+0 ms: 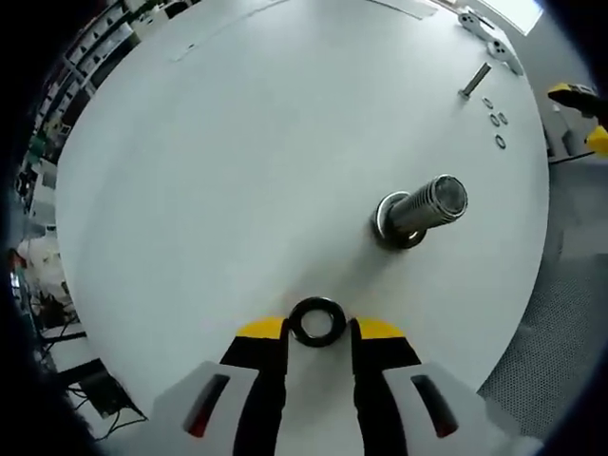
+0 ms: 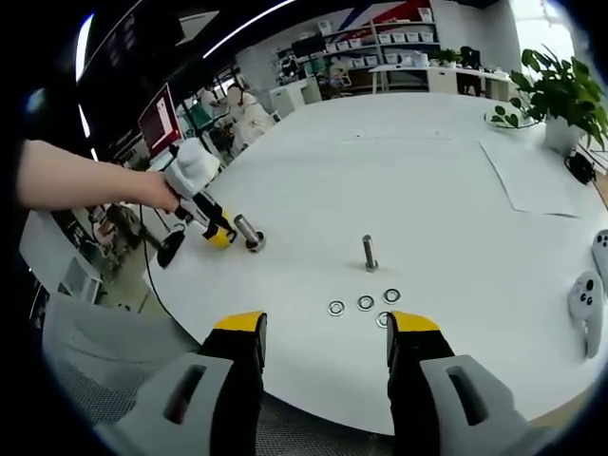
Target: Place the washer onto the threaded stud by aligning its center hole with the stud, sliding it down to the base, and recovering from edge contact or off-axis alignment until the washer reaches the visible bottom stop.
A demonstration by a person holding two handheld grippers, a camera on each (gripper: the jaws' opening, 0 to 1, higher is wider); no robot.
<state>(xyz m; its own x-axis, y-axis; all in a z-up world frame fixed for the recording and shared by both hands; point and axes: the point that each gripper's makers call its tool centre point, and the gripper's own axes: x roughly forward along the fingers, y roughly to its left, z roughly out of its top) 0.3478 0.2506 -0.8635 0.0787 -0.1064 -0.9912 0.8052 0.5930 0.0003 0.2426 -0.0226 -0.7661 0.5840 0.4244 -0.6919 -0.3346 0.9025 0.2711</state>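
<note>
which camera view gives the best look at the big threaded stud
The left gripper view: the threaded stud is close, its threads and base clear, beyond the black washer. In the right gripper view it is small and distant, beside the left gripper.

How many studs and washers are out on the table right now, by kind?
Silver threaded metal studs: 2
Small flat silver metal washers: 4
Black ring-shaped washer: 1
Total: 7

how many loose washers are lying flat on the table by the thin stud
4 in the right gripper view: one left, one middle, one right, one partly hidden behind the right gripper's jaw. More may be hidden.
</note>
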